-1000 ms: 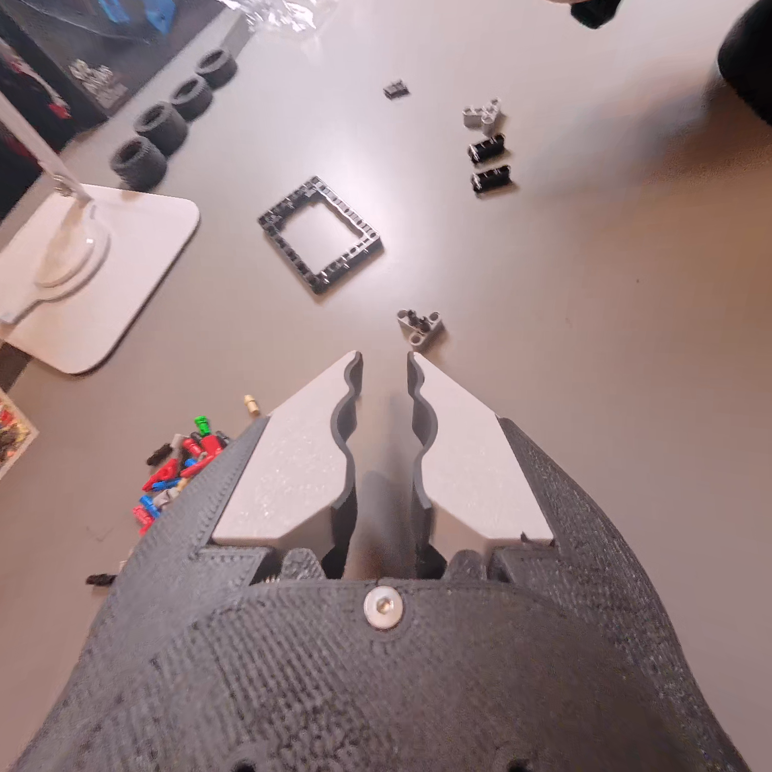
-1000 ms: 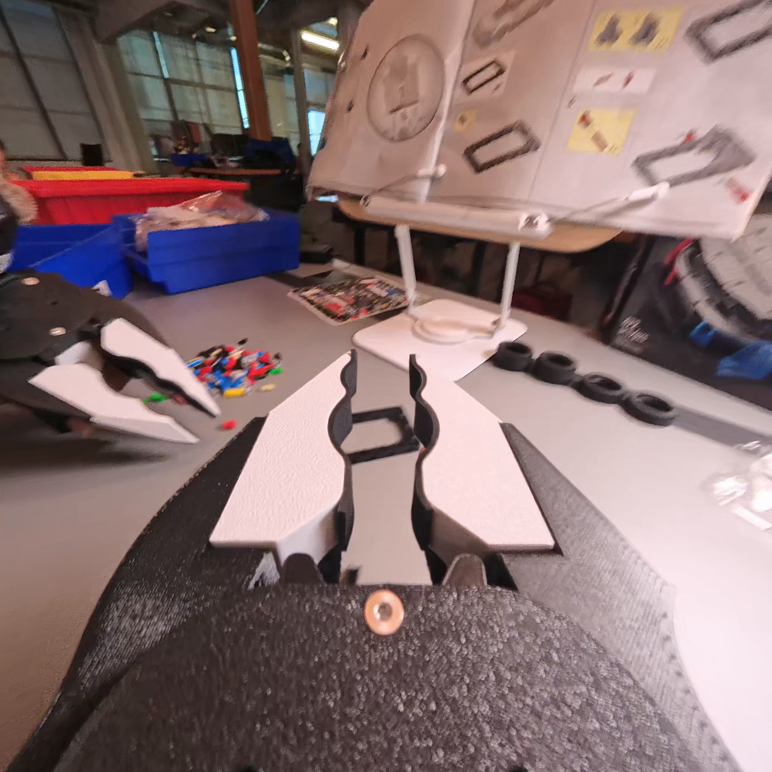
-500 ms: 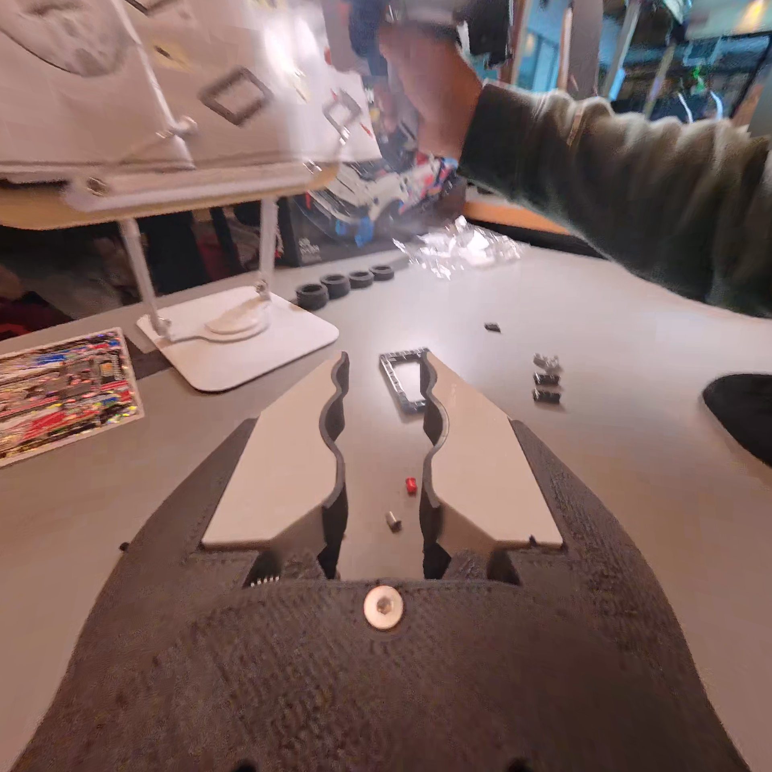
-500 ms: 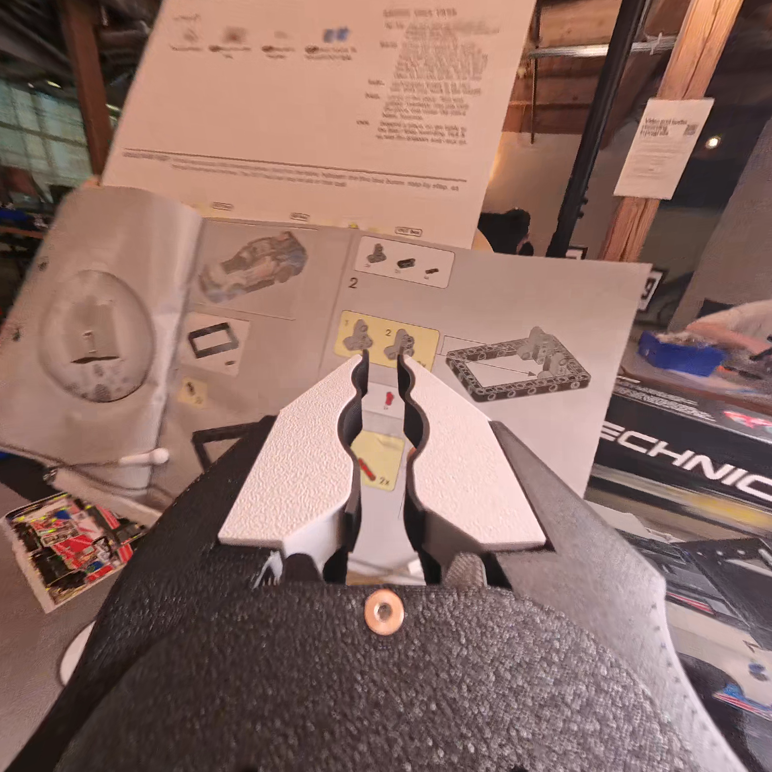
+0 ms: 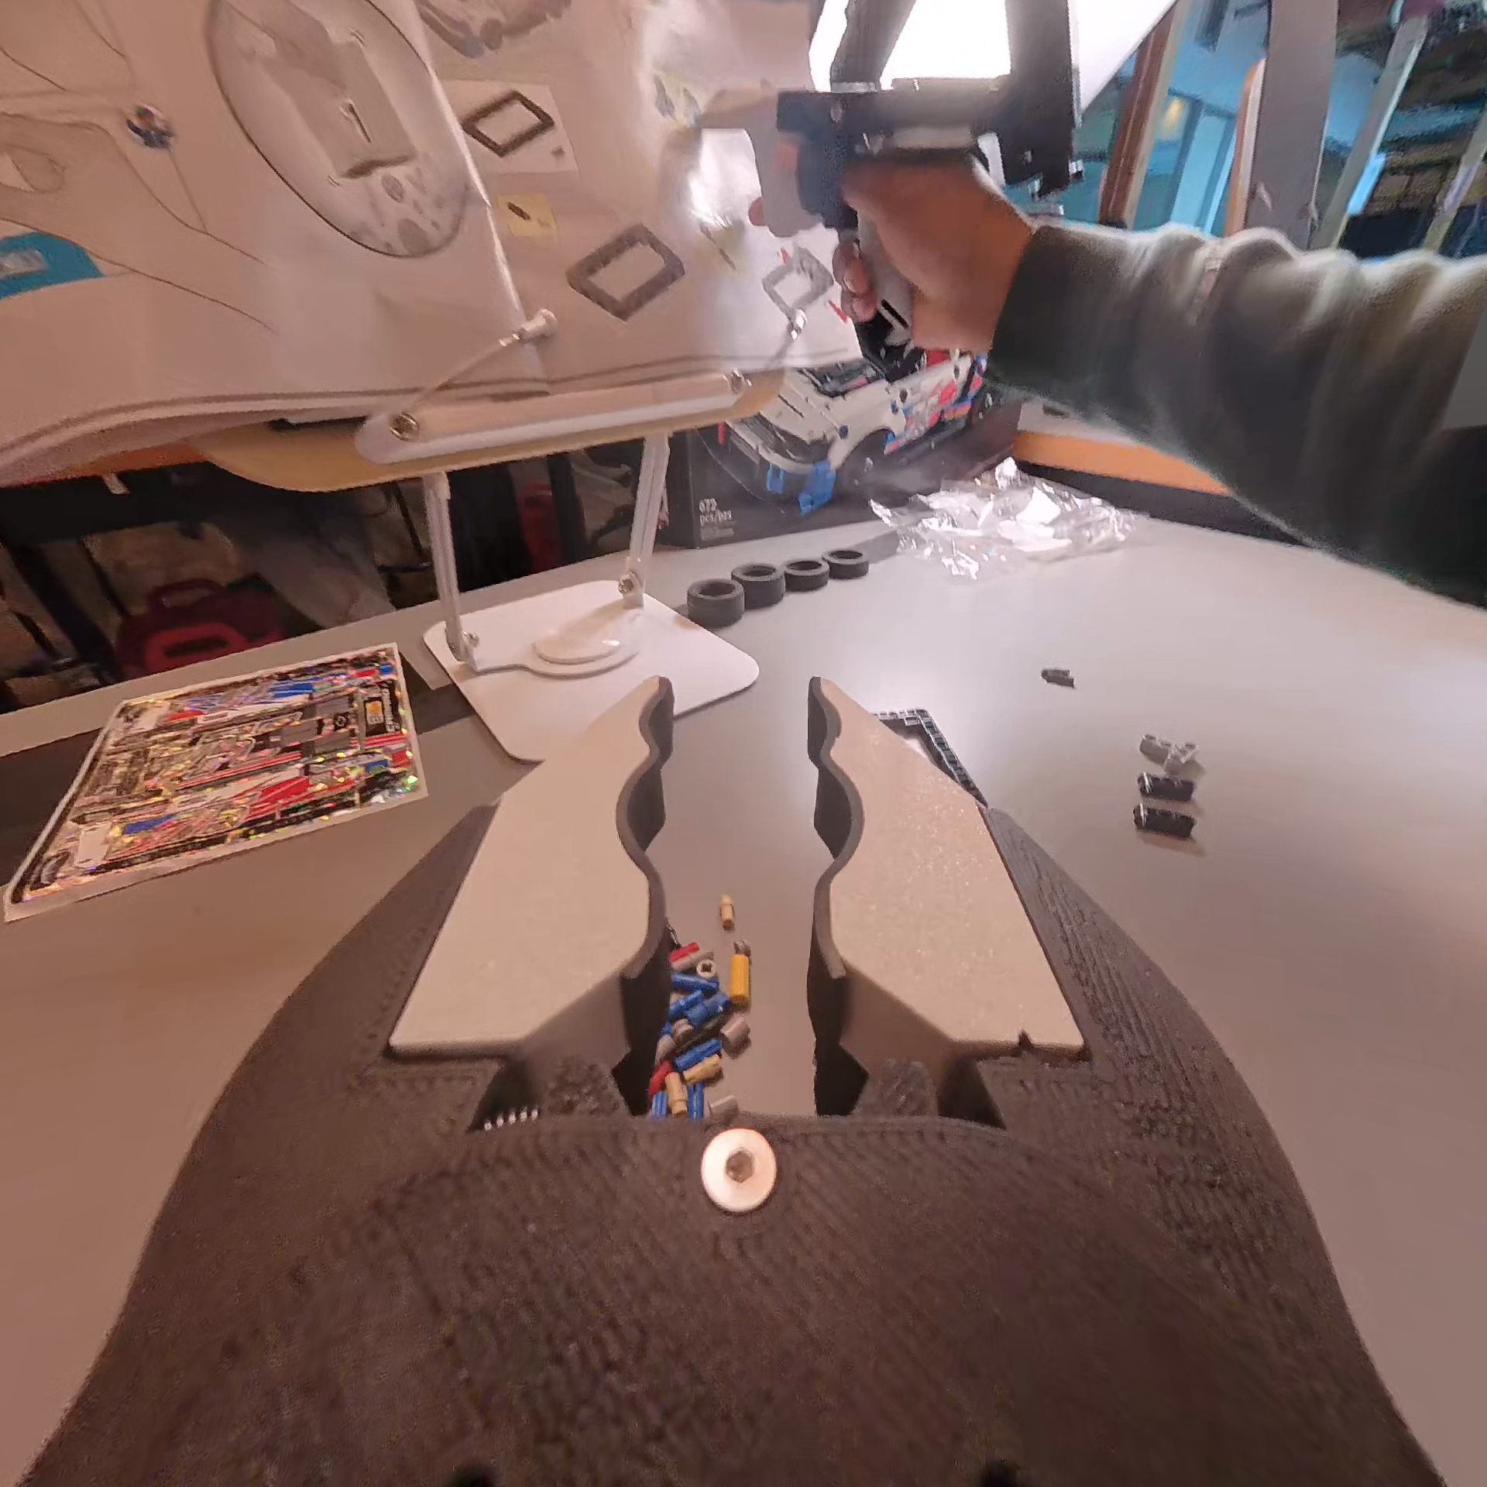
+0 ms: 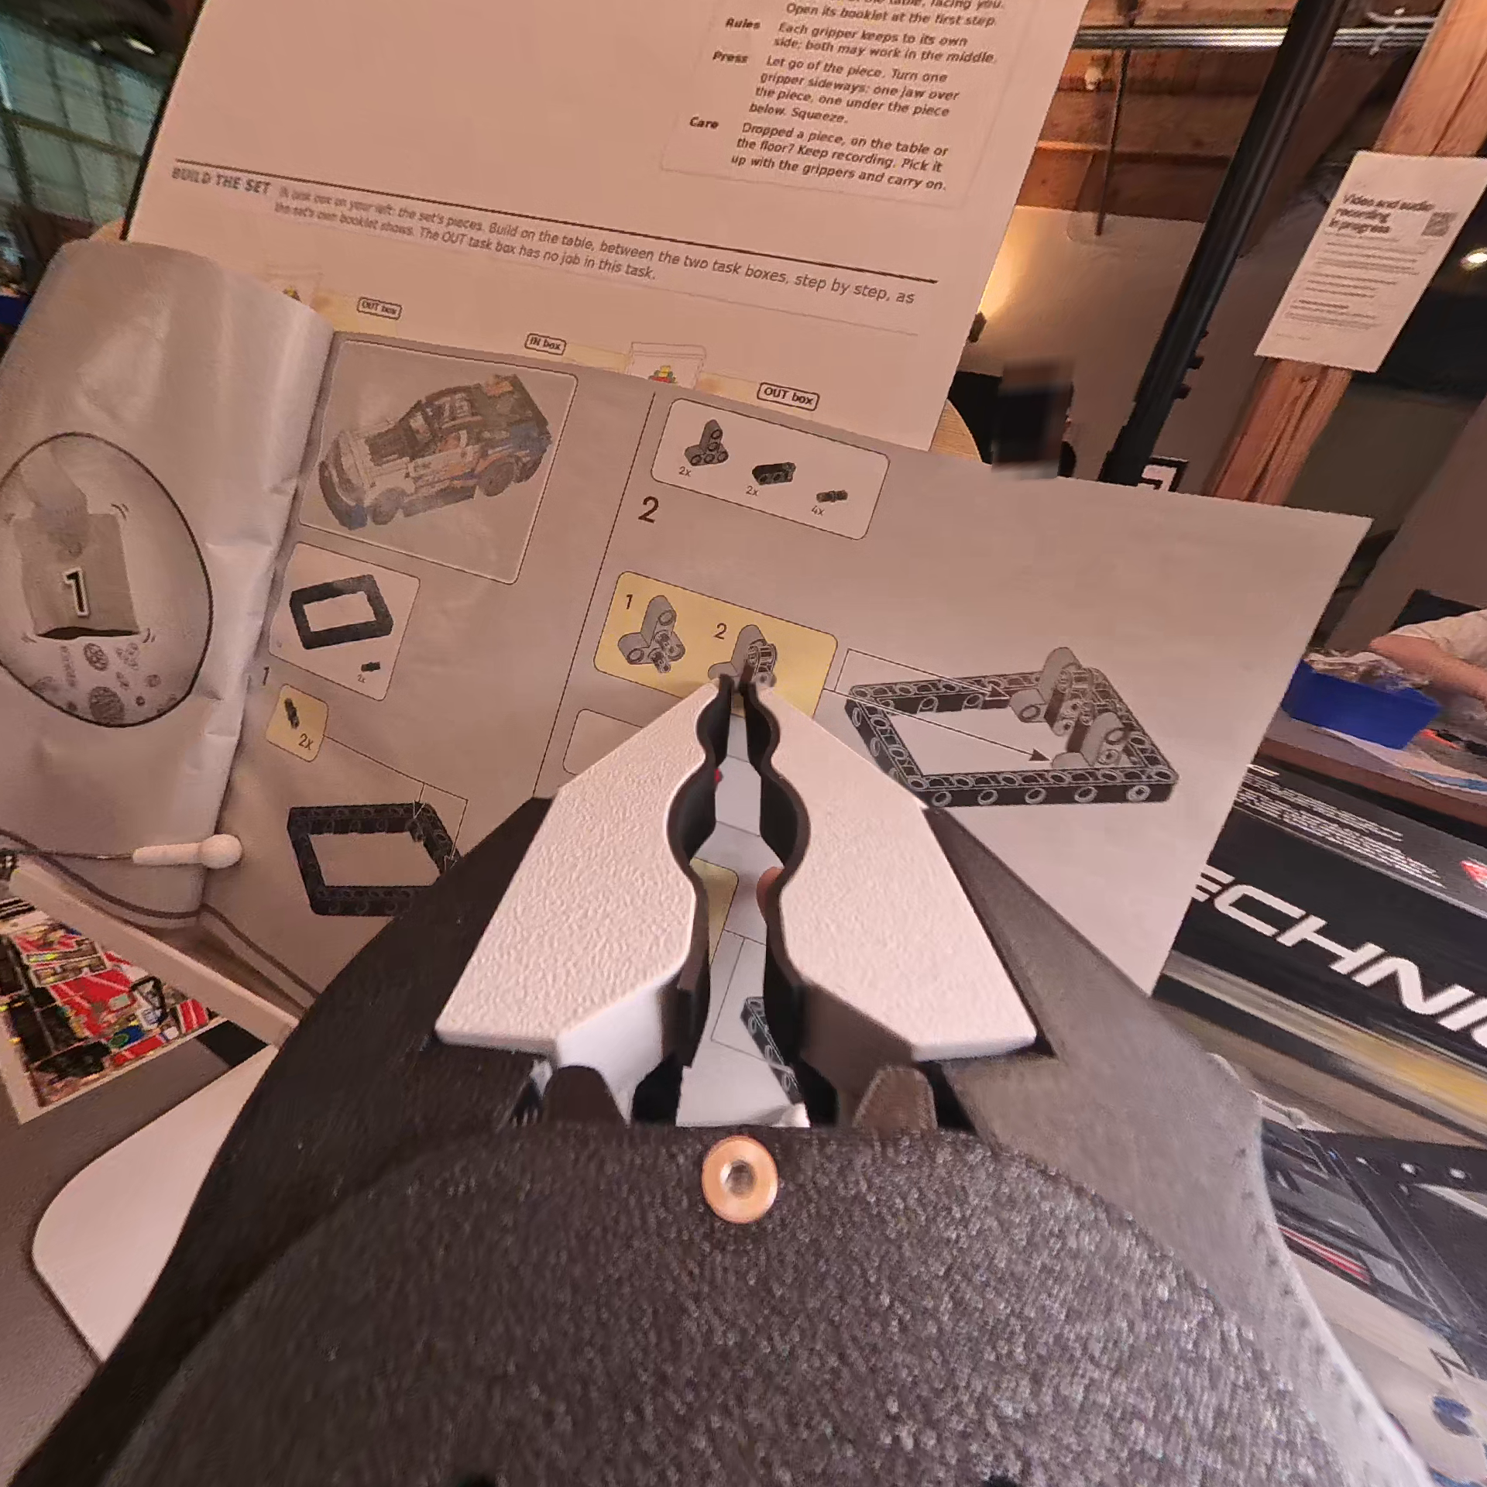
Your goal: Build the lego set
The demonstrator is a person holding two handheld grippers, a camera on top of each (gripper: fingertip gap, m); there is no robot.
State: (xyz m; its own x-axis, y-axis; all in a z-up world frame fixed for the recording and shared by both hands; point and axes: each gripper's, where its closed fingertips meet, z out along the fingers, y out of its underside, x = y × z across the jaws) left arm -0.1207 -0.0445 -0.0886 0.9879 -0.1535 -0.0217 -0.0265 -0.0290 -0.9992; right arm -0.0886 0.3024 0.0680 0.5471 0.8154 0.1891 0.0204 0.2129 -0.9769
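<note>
The black rectangular frame (image 5: 937, 744) of the lego set lies flat on the grey table (image 5: 1207, 965), just beyond the right finger of the left gripper (image 5: 736, 700) and partly hidden by it. A heap of small coloured pins (image 5: 696, 1026) lies on the table under the gap between that gripper's fingers, near their base. The left gripper is released, its fingers set well apart, and it holds nothing.

To the right of the frame, well apart from it, a small grey connector (image 5: 1168, 751) and two black connectors (image 5: 1164, 801) lie in a short row. Four black tyres (image 5: 776, 579) stand in a line at the far side of the table, beside the white base of the book stand (image 5: 595, 668). A glossy sticker sheet (image 5: 221, 768) lies at the left.

The right gripper (image 6: 736, 684) is raised before the open instruction booklet (image 6: 925, 603) on the stand. Its fingers are nearly closed, with only a narrow slit between the tips, and grasp nothing. In the left wrist view, a hand (image 5: 925, 249) in a dark sleeve holds this gripper up at the booklet's right edge.
</note>
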